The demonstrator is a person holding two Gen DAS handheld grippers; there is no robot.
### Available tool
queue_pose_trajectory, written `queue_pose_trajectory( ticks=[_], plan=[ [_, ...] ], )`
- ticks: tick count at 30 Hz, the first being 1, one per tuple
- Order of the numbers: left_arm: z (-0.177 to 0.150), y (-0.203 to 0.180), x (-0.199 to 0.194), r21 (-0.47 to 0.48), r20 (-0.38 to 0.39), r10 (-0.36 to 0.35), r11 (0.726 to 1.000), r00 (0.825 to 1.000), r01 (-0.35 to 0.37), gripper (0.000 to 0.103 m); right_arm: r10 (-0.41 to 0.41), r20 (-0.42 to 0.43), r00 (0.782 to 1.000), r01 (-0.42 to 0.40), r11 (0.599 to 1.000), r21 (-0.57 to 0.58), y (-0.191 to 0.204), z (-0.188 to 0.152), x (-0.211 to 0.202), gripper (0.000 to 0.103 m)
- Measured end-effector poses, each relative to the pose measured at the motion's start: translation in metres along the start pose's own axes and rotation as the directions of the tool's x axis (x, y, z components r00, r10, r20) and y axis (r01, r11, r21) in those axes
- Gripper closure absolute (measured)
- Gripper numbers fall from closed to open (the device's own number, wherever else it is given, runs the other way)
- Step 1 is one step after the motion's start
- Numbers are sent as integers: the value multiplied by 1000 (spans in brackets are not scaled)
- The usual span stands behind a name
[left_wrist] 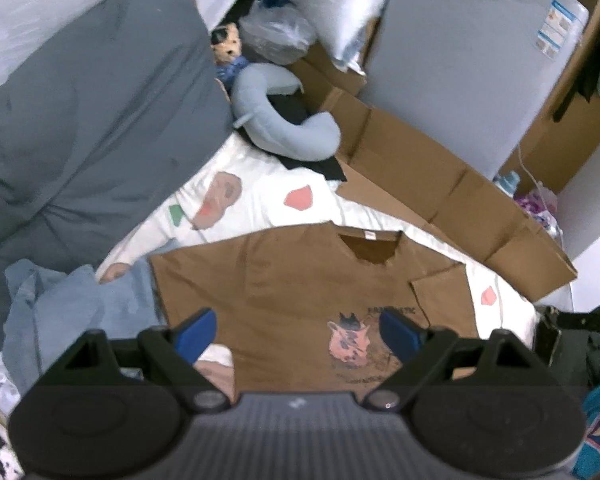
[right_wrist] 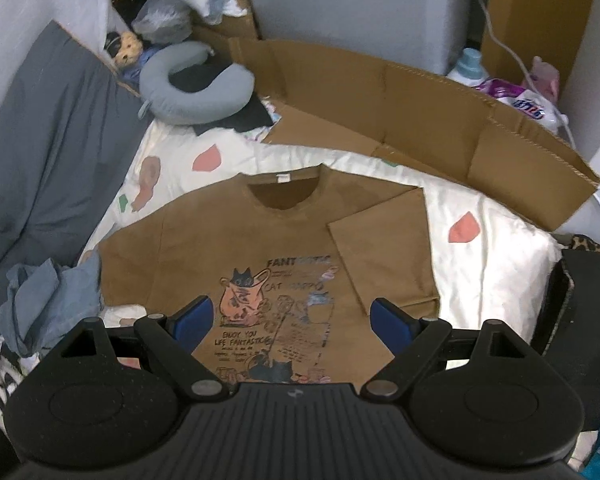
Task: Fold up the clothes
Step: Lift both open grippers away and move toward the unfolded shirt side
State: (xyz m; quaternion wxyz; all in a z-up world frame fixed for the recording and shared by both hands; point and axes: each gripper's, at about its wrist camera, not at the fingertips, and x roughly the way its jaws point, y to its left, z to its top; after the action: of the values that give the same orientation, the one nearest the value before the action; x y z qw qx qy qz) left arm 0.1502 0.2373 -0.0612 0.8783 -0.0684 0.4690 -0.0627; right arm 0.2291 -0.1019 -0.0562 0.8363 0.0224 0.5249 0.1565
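A brown T-shirt with a cat print lies face up on a white patterned bedsheet, collar away from me. Its right sleeve is folded in over the chest, covering part of the print. My left gripper hovers open above the shirt's lower half, blue pads wide apart with nothing between them. My right gripper is likewise open over the print, holding nothing.
A light blue garment is bunched at the shirt's left. A grey pillow, a neck pillow and flattened cardboard border the sheet. A dark box stands at the right.
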Motion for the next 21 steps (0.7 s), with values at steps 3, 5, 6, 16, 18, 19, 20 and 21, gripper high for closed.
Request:
queue_pose_trajectory(
  ticks=[3, 5, 6, 16, 18, 19, 20, 21],
  plan=[
    [-1, 13, 0, -19, 8, 15, 1000, 1000, -15, 13, 20, 8, 1000, -20, 1000, -17, 15, -2, 10, 13],
    [-2, 21, 0, -26, 17, 27, 999, 999, -27, 13, 31, 15, 999, -30, 999, -35, 26, -4, 16, 13],
    [-3, 25, 1, -34, 19, 28, 999, 999, -27, 13, 33, 15, 999, -32, 999, -42, 31, -6, 19, 13],
    [-26, 74, 20, -129, -5, 60, 990, 998, -60, 13, 39, 22, 999, -37, 992, -122, 76, -17, 57, 13],
    [-31, 84, 24, -151, 4, 58, 987, 998, -56, 13, 54, 14, 998, -52, 990, -128, 84, -20, 67, 13],
    [-34, 89, 25, -162, 8, 57, 985, 998, -55, 13, 59, 10, 998, -57, 989, -135, 89, -22, 71, 13],
    [-37, 93, 27, -166, 9, 65, 984, 998, -63, 13, 63, 6, 998, -62, 988, -141, 93, -23, 76, 13],
    [-41, 96, 30, -172, 7, 76, 982, 997, -73, 13, 67, 1, 998, -66, 987, -148, 98, -25, 80, 13]
  ],
)
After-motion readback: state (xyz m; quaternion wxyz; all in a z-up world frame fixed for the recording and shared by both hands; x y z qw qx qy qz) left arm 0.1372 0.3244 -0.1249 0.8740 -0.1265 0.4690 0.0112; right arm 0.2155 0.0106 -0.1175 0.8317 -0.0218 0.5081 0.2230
